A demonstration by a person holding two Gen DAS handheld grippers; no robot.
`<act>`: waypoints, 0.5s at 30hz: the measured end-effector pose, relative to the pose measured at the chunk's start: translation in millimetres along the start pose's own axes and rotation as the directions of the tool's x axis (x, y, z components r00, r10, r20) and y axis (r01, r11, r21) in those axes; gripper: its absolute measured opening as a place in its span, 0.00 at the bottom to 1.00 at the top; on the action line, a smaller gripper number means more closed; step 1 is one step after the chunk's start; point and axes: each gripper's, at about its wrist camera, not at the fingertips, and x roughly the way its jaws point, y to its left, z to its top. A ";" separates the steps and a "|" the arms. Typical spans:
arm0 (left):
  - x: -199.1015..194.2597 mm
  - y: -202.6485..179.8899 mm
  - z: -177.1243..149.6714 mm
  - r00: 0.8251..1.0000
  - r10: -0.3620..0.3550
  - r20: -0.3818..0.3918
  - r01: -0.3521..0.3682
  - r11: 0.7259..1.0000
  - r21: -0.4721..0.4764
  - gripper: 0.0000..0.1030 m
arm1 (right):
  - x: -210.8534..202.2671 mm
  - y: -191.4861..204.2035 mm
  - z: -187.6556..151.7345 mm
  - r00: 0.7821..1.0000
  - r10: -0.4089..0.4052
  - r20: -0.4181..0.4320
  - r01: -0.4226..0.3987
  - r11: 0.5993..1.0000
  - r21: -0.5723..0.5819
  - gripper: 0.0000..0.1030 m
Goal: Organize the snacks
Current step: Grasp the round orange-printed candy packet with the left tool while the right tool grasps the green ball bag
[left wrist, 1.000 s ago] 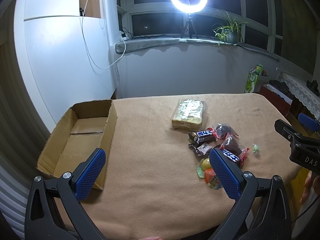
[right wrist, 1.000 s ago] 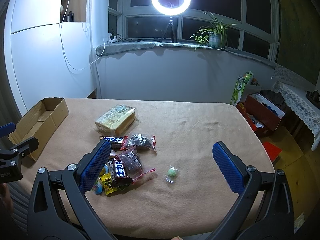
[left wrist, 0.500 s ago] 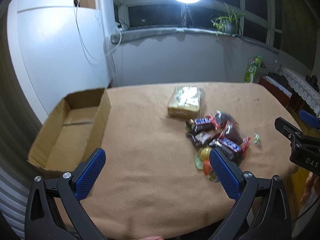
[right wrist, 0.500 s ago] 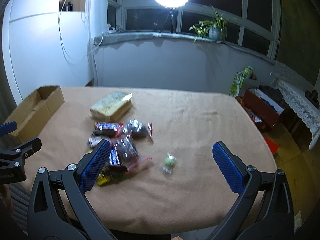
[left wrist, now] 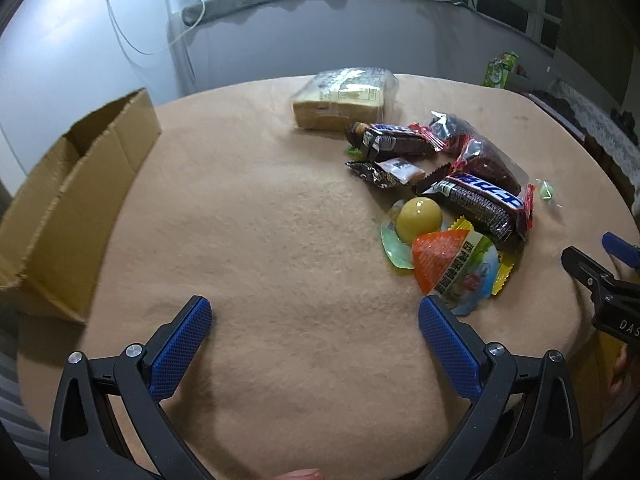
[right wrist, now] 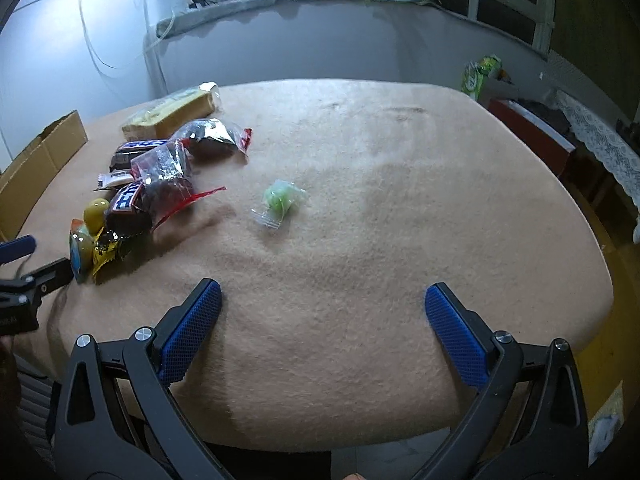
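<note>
Basically: nothing picked yet, both claws empty over the near edge of the desk (left wrist: 280, 240).
Left claw (left wrist: 316, 344): jaws wide, holding nothing, low over bare tan cloth.
Right claw (right wrist: 324, 328): jaws wide, holding nothing, also over bare cloth.
Snack pile (left wrist: 448, 184): ahead and to the right of the left claw; candy bars, dark bagged snacks, two jelly cups, all touching or overlapping.
Nearest item: orange jelly cup (left wrist: 452, 268), just beside the left claw's right finger, ahead of its tip.
Yellow jelly cup (left wrist: 418, 214): touching the orange one, on its far side.
Candy bar (left wrist: 480, 204): long axis runs diagonally, from far-left to near-right in the left view.
Bread pack (left wrist: 344, 96): far end of the pile, lying flat.
Green candy (right wrist: 280, 200): alone, apart from the pile, ahead and slightly left of the right claw.
Box (left wrist: 72, 184): cardboard, open top, on the left edge of the desk, far-left of the left claw; well apart from the pile.
Key relation: pile lies right of the left claw, box lies left, so that claw sits between them.
Judgement: left claw is nearer the pile and box; right claw is better placed for the green candy.
</note>
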 end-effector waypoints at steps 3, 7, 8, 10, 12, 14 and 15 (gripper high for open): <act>0.9 6.6 -2.9 0.999 -0.051 0.013 0.051 0.999 0.004 1.00 | -2.7 1.2 -2.9 0.999 0.015 0.029 -0.014 0.999 -0.031 1.00; 3.0 10.2 -8.2 0.993 -0.099 0.066 0.098 0.995 0.022 1.00 | -0.4 3.1 -6.0 0.997 0.044 0.068 -0.040 0.997 -0.062 1.00; 3.0 10.9 -8.1 0.991 -0.105 0.079 0.104 0.994 0.023 1.00 | 0.8 3.1 -5.5 0.997 0.047 0.066 -0.043 0.997 -0.064 1.00; 2.3 10.4 -11.5 0.987 -0.108 0.116 0.106 0.994 0.027 1.00 | 3.9 3.0 -2.0 0.997 0.049 0.058 -0.046 0.997 -0.062 1.00; 2.7 10.2 -14.6 0.983 -0.113 0.143 0.108 0.993 0.037 1.00 | 6.3 2.1 1.3 0.997 0.047 0.059 -0.044 0.997 -0.060 1.00; 1.5 9.5 -12.7 0.984 -0.116 0.135 0.110 0.993 0.051 1.00 | 8.7 1.7 6.0 0.997 0.050 0.059 -0.047 0.997 -0.061 1.00; -0.1 9.0 -10.7 0.985 -0.117 0.123 0.111 0.992 0.056 1.00 | 9.4 1.4 9.0 0.997 0.052 0.062 -0.048 0.997 -0.060 1.00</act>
